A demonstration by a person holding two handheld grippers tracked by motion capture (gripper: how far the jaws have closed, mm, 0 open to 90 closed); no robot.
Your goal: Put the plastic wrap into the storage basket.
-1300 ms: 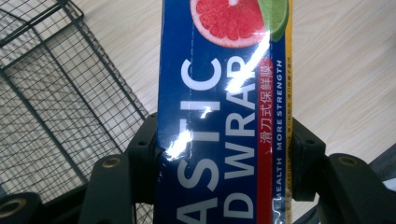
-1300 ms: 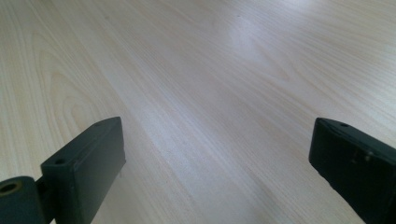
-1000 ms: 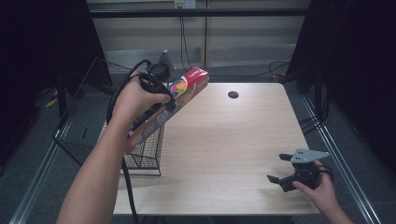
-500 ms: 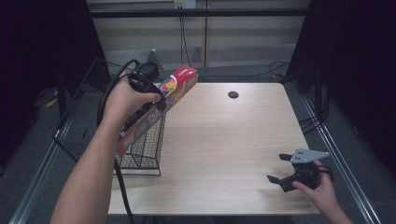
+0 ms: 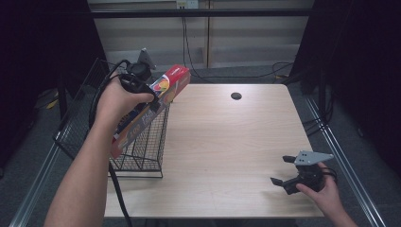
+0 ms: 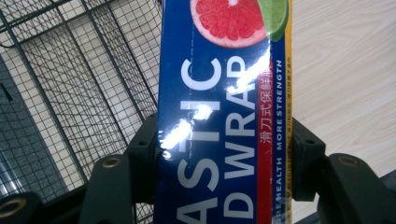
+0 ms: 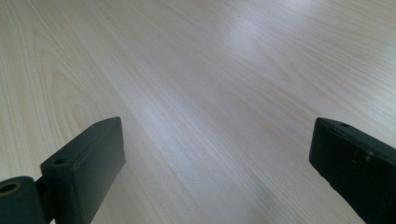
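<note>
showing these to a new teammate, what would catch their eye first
The long blue and red plastic wrap box stands out: the left gripper is clamped across it, holding it tilted over the black wire basket at the table's left edge. Next is the right gripper, open and holding nothing, low at the near right corner of the pale wooden table.

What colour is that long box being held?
The plastic wrap box is mostly dark blue with white lettering, clearest in the left gripper view.
</note>
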